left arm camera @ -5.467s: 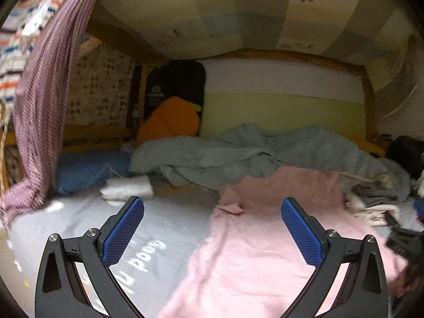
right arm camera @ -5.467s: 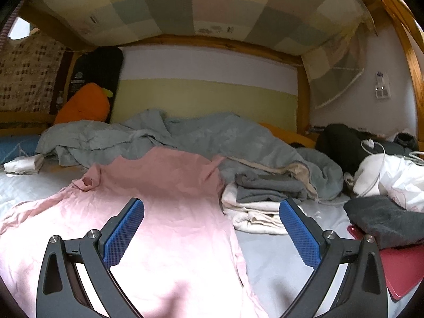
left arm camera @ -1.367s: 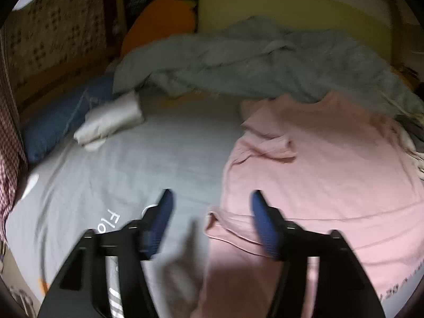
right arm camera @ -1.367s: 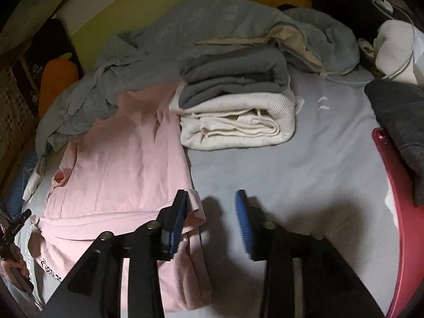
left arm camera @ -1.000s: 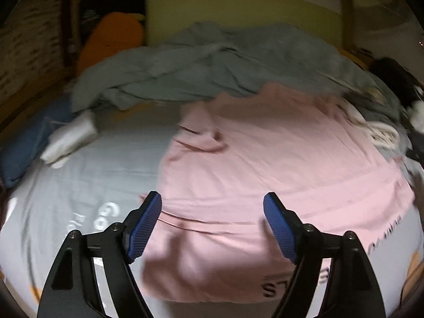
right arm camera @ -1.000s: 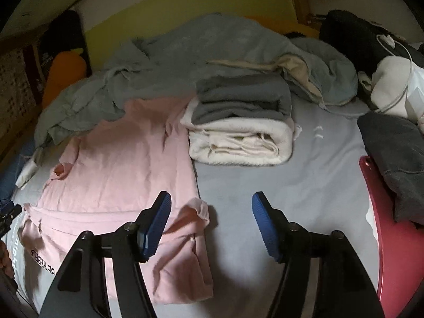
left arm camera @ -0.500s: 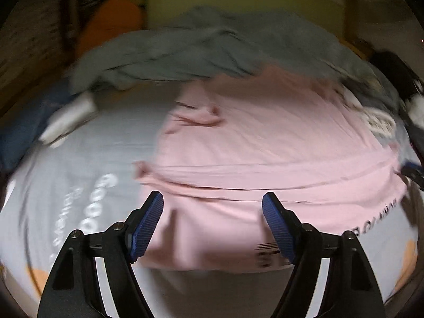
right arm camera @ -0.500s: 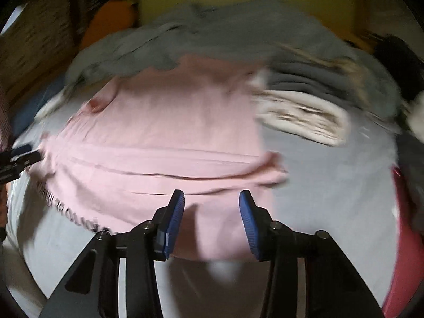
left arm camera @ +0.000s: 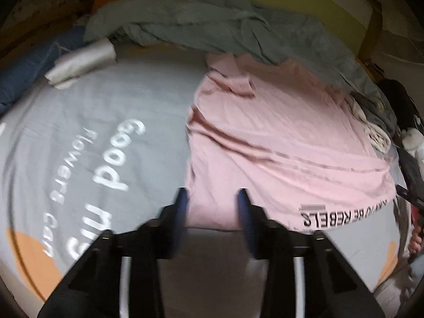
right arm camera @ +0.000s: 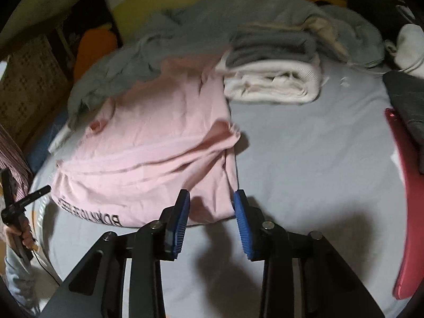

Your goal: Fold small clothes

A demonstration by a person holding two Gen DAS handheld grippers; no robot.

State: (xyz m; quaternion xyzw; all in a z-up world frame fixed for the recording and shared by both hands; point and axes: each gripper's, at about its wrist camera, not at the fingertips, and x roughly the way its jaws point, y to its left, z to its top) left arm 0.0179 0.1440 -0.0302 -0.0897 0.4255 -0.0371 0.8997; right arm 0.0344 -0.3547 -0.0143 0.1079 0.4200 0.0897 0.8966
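A pink T-shirt [left arm camera: 278, 143] with black lettering lies on the grey bed sheet [left arm camera: 79, 122], its lower part folded over. My left gripper [left arm camera: 212, 206] is open, jaws partly closed in, over the shirt's near left corner. In the right wrist view the pink T-shirt [right arm camera: 148, 153] lies left of centre. My right gripper [right arm camera: 210, 206] is open, jaws partly closed in, over the shirt's near right corner. Whether the pads touch the cloth I cannot tell.
A grey-green blanket [left arm camera: 212, 29] is bunched at the far side. Folded white and grey clothes [right arm camera: 273, 69] lie beyond the shirt's right side. A red object [right arm camera: 408, 198] and dark clothes [right arm camera: 408, 100] lie at the right. A white cloth [left arm camera: 79, 63] lies far left.
Both grippers have come down to the shirt's near corners, left one at the left, right one at the right. Both jaws have narrowed from wide open.
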